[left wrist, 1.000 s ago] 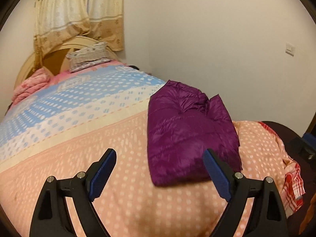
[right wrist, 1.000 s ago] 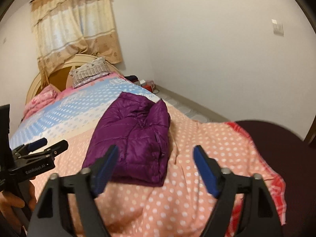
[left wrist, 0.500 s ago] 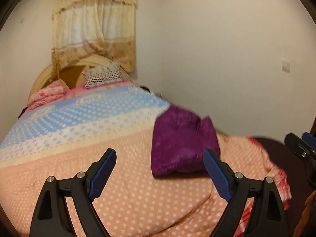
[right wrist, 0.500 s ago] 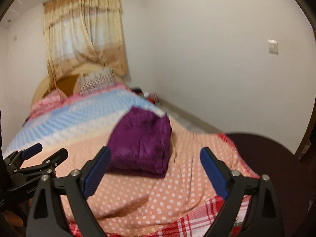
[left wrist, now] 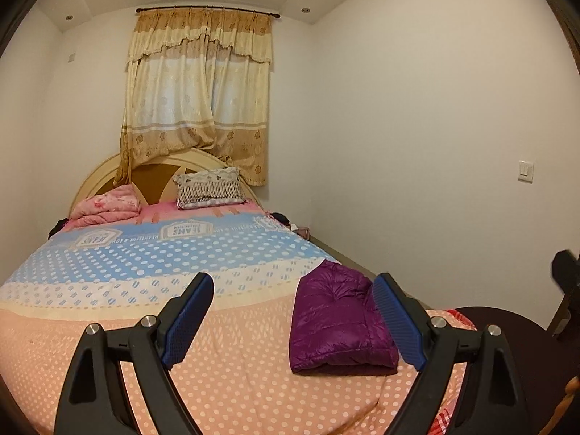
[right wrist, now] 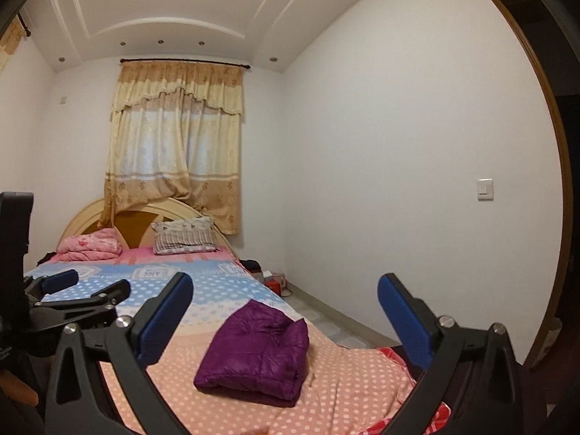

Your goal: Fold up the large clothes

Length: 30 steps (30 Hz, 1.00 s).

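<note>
Both grippers hung clear of the bed with nothing between their blue pads. On the left gripper (left wrist: 293, 320) the jaws stood wide apart and empty; on the right gripper (right wrist: 284, 315) they were at their widest and opening as the frame was taken, empty too. Seen from the right wrist, the left gripper (right wrist: 87, 284) showed at the left edge, held out over the near left part of the bed, well apart from the garment.

That garment, a purple quilted jacket (left wrist: 339, 326), lay folded into a compact bundle on the peach, white-dotted part of the bedspread (left wrist: 235, 380), near the right-hand edge of the bed and towards its foot. No pad touched it (in the left wrist view the right-hand finger merely overlapped it in the picture). From the right wrist the purple quilted jacket (right wrist: 257, 353) showed its folded edge facing the camera, with the cover slightly rucked beside it.

Further up, the bedspread turned to blue and white bands. At the head, a patterned pillow (left wrist: 209, 187) leaned against the rounded cream headboard (left wrist: 203, 157), and a folded pink blanket (left wrist: 105, 204) lay to its left. Behind hung a beige curtain (left wrist: 199, 90). A red checked cloth (right wrist: 384, 426) peeked out from under the cover at the near corner.
</note>
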Motion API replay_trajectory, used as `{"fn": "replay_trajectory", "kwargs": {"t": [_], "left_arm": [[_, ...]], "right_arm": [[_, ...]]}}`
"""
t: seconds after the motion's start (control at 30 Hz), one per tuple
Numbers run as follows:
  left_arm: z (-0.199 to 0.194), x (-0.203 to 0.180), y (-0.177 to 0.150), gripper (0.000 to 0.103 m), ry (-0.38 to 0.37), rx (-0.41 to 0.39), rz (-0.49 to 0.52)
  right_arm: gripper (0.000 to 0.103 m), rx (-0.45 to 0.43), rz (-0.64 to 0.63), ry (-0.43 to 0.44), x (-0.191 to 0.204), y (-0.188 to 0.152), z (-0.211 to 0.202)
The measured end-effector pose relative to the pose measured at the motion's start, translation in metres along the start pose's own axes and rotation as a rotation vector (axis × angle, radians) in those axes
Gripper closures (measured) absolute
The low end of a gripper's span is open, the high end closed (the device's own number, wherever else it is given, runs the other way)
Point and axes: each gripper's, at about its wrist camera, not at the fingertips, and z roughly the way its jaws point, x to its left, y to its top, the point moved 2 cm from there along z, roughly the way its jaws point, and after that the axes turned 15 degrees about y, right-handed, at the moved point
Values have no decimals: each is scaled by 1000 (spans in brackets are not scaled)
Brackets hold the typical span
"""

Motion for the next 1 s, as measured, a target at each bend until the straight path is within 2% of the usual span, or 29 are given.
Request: {"fn": "replay_trajectory", "kwargs": {"t": [0.27,0.4,0.5,1.0], "left_arm": [[-11,-12,0,12,-14,-40,35],[-11,-13,-1,12,5,-44,47],[-12,-15,-2,12,22,-49,65],[-12,-17,-4,12,2,-36,83]], "right_arm": [[0,-10,73,-6,-10,-6,1],[0,-5,100,-14,-14,-9,0],[0,2,100,-10,-10,-10,-1],[0,21,104,-3,-4,-10,-3]]}}
